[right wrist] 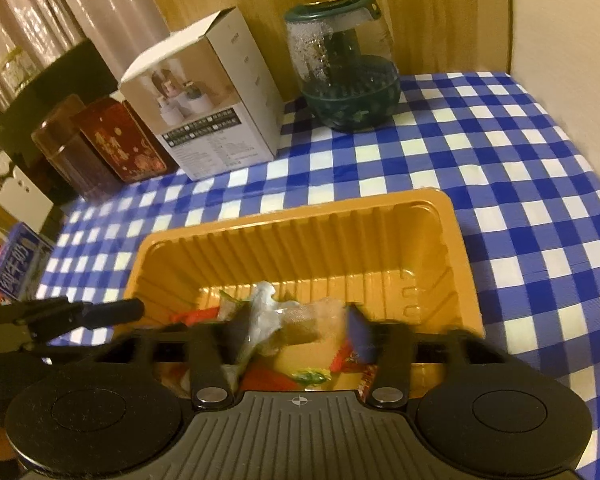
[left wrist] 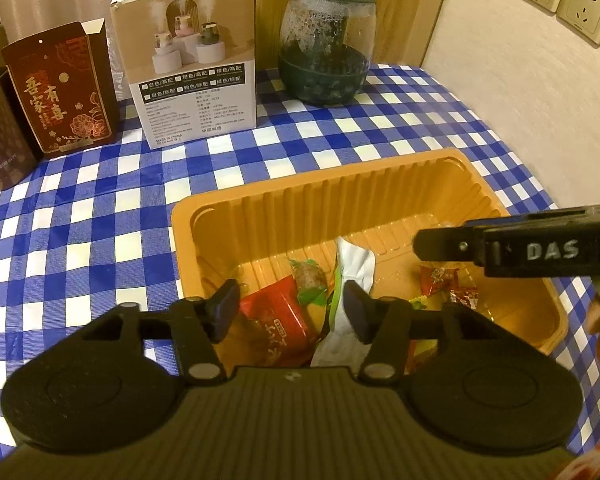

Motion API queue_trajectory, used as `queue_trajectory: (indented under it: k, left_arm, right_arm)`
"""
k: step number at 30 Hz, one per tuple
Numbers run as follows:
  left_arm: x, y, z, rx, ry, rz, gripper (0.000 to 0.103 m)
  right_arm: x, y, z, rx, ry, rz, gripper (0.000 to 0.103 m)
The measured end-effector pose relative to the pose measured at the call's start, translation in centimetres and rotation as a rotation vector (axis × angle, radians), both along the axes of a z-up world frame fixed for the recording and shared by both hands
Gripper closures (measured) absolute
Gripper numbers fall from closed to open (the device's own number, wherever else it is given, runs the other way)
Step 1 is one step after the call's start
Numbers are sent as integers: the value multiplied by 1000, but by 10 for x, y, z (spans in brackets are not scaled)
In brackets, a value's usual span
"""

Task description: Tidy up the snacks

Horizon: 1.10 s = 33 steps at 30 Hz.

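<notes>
Hovering over an orange tray [left wrist: 284, 204] on the checked tablecloth [left wrist: 100, 240], left gripper [left wrist: 290, 310] and right gripper [right wrist: 296, 330] both parted and empty, wrapped snacks [left wrist: 278, 320] lying loose inside the tray below them.

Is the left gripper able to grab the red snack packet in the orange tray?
Probably yes. The left gripper hangs open right above the red packet in the orange tray, with nothing covering it. Only the white wrapper lies close beside.

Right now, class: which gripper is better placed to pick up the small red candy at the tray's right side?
Probably right. The right gripper hangs open just beside the red candy; the left gripper is over the red packet.
</notes>
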<state>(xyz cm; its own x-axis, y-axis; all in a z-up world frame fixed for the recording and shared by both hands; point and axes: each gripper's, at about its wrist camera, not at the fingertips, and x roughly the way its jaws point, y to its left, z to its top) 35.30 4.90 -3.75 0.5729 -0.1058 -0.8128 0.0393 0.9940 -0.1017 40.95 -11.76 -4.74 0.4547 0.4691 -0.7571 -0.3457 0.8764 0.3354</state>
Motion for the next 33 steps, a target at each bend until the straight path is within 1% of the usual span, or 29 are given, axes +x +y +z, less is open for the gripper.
queue_trajectory:
  k: [3,14,16,19,21,22,26,33]
  left_arm:
    - [1,0,-1,5,-2,-5,36]
    - [1,-2,-1,15,-5,-13,35]
    - [-1,-1,0,16,-7,-15,33]
    - [-2,-2,2,17,-12,-17,28]
    - [-4,-3,4,18,-18,-21,23]
    - [-4,-3,5,19,-19,-25,22]
    - [-7,-5,9,28,-29,-30,14]
    - [-16,-9,20,42,-46,-38,4]
  right_arm:
    - [-1,-3,3,-2,-26,-18,26]
    - [-1,-12,1,-21,-8,-33,26]
    - [-2,-13,2,-25,-7,-35,26]
    - [-2,-16,4,-30,-7,-35,26]
    - [-3,-17,6,-41,-14,-38,26]
    - [-4,-18,7,-48,-19,-38,26]
    - [-6,-24,12,-57,-24,-45,25]
    - [-13,-33,22,-67,-28,-50,24]
